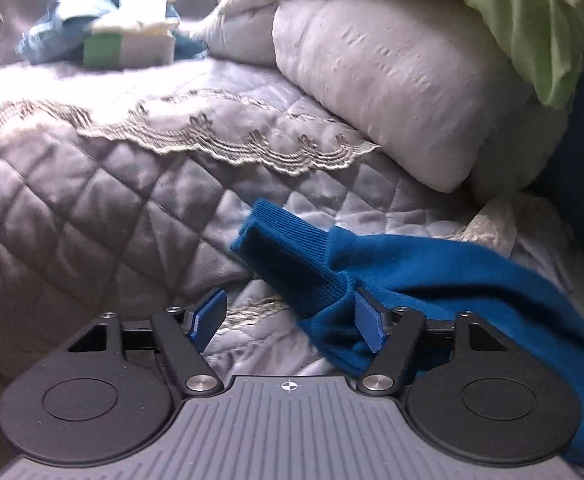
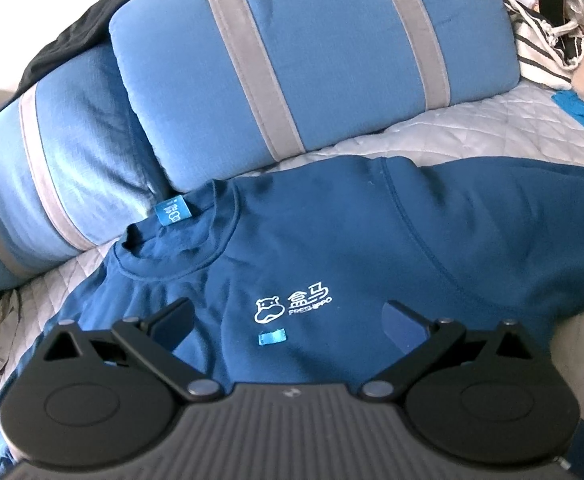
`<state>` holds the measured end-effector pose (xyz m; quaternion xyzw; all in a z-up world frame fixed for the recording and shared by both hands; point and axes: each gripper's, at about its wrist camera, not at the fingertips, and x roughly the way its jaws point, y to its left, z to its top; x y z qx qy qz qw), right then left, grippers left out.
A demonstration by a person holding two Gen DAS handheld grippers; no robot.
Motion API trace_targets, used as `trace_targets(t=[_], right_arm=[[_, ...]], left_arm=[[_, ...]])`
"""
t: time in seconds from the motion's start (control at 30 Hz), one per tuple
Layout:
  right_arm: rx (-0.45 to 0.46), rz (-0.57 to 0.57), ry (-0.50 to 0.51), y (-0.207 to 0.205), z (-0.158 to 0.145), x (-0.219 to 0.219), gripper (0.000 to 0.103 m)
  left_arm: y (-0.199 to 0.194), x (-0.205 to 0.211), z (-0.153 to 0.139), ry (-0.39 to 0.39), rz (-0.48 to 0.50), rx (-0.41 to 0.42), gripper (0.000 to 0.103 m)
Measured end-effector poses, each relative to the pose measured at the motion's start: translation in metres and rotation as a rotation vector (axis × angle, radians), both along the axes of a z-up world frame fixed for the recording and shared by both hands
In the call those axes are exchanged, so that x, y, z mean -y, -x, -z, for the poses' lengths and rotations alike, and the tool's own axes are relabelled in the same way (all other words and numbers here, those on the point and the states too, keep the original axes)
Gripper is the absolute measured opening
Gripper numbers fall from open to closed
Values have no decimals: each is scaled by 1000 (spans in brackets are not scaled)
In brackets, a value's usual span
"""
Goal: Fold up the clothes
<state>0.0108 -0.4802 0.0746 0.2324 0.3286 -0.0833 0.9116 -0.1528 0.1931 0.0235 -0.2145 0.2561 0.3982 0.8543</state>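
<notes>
**Both grippers over a blue sweatshirt on the bed**

My left gripper tilts down over the quilt, jaws apart; the sleeve drapes across its right finger, unclamped. My right gripper tilts down over the sweatshirt, jaws wide, empty. Just ahead of it a white hippo logo reads "FRESHIPPO". Pillows lie beyond.

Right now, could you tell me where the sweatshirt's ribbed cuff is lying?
In the left wrist view, the ribbed cuff lies on the quilted bedspread just right of centre, ahead of the open left gripper and below the pale folded duvet.
</notes>
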Motion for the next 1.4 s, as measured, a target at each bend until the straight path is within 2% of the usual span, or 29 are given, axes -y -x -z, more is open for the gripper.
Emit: trace_targets(t=[0.23,0.53,0.73,0.93,1.03,1.23,1.3,1.4], right_arm=[[-9,6,-18,0,2,2,103],[-12,5,-34,1,2,3,103],[-11,-3,-27,0,2,2,103],[-11,-7,-23,-1,2,1,103],[-9,-12,-21,-1,2,0,103],[-4,-40,-10,-2,0,-5,103],[-1,-57,1,-2,-1,-8,103],[2,-91,36,-2,-3,-15,103]], left_arm=[[6,8,4,-63,4,-105,76],[11,7,-10,-73,40,-117,76],[10,18,-39,-147,108,-61,75],[0,38,-79,-219,231,35,75],[-5,50,-93,-225,290,71,76],[-14,63,-95,-236,372,88,76],[-15,60,-90,-234,358,72,76],[-8,48,-80,-186,311,63,76]])
